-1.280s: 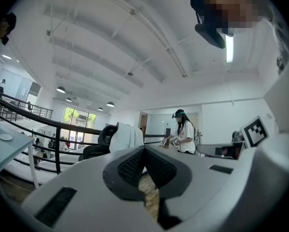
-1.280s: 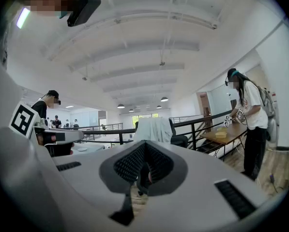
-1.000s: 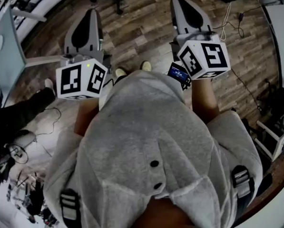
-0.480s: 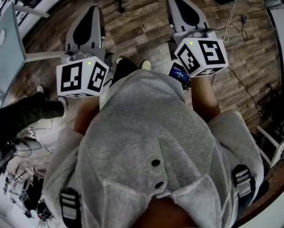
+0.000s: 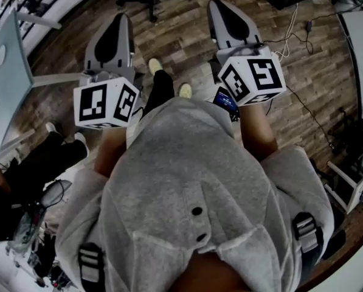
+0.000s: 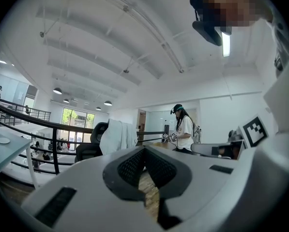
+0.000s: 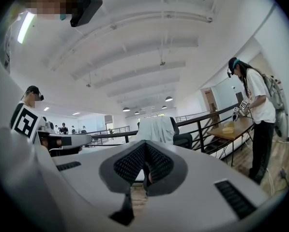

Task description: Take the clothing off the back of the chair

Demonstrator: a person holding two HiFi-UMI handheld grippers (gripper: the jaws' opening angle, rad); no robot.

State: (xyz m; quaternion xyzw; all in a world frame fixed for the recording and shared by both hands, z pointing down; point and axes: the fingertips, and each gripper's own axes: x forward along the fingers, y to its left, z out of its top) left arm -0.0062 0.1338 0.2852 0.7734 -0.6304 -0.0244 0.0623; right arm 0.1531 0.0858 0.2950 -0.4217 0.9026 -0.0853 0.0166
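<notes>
A white garment (image 6: 117, 135) hangs over the back of a dark office chair (image 6: 88, 150), far ahead in the left gripper view. The right gripper view shows the same white garment (image 7: 155, 128) on the chair (image 7: 184, 140), also well beyond the jaws. My left gripper (image 6: 144, 150) is shut, with nothing between its pads. My right gripper (image 7: 144, 146) is shut and empty too. In the head view both the left gripper (image 5: 111, 29) and the right gripper (image 5: 227, 14) point forward over the wooden floor (image 5: 175, 35), apart from each other.
A black railing (image 7: 207, 122) runs beside the chair, with a wooden table (image 7: 231, 129) behind it. A person in a white shirt (image 7: 258, 112) stands at the right. Cables (image 5: 303, 35) lie on the floor. Someone in dark clothes (image 5: 35, 169) is at my left.
One dark-trousered leg and shoe has stepped forward between the grippers. Both grippers have shifted slightly up in the head view. The person at the left has moved.
</notes>
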